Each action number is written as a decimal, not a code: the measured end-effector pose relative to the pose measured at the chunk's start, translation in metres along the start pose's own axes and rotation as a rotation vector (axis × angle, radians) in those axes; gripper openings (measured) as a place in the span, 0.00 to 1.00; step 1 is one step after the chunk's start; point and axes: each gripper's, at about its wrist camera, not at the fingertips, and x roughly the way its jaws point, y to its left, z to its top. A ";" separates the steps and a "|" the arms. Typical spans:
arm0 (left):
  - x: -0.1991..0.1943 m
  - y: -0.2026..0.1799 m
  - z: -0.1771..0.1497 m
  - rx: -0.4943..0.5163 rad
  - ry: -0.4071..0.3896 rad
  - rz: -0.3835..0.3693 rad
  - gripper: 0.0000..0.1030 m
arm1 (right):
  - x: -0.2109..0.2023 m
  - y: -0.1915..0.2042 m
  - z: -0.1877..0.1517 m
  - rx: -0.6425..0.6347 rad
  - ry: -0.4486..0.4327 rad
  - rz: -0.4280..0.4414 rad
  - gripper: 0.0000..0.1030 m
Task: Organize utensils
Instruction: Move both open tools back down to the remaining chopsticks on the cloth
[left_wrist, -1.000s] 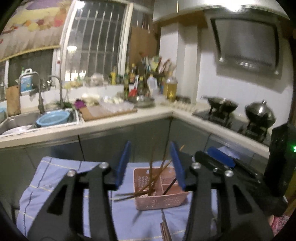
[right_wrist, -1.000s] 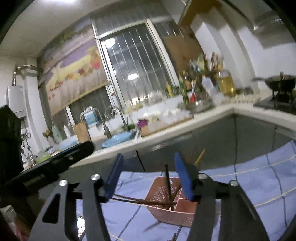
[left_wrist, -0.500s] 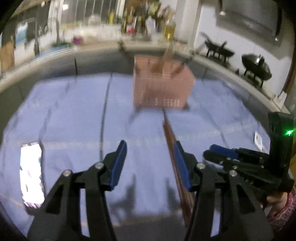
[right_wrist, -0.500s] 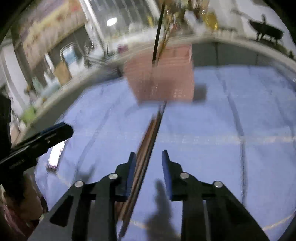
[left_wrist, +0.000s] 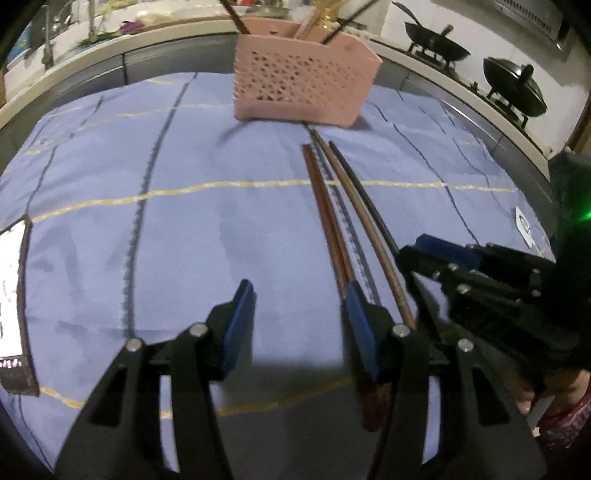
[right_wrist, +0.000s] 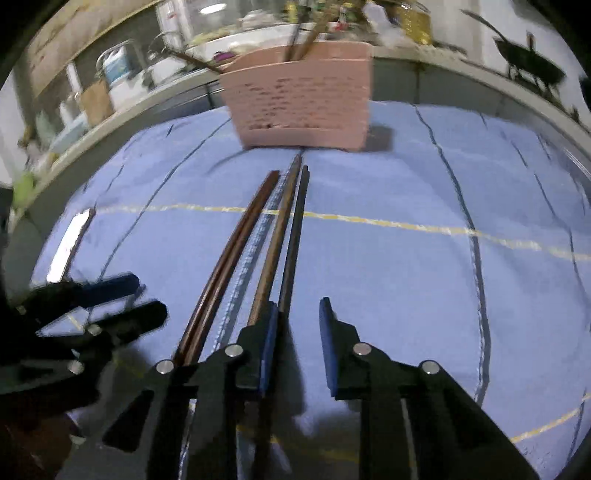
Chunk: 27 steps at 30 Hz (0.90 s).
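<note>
Lying on the blue cloth (left_wrist: 221, 221), 4 chopsticks (right_wrist: 284, 229) run toward the pink basket (right_wrist: 299, 107) at 12 o'clock. Right gripper (right_wrist: 297, 347) has just been closing, dark stick between its parted jaws, ungripped. Left gripper (left_wrist: 295, 325) gapes empty; kitchen counter (left_wrist: 122, 40) behind.

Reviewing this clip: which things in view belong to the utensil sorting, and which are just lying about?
Job: loose chopsticks on the cloth; pink basket holding more; left gripper; right gripper.

Lying about: phone, blue cloth, woks on the stove.
</note>
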 end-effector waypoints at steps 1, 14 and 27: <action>0.003 -0.004 0.001 0.008 0.003 0.006 0.49 | -0.002 -0.005 -0.001 0.020 -0.009 0.009 0.23; 0.022 -0.018 0.013 0.070 0.005 0.125 0.49 | 0.007 -0.006 0.003 0.010 -0.009 0.034 0.23; 0.034 -0.005 0.039 0.091 -0.018 0.173 0.10 | 0.009 -0.019 0.003 -0.016 -0.049 -0.035 0.06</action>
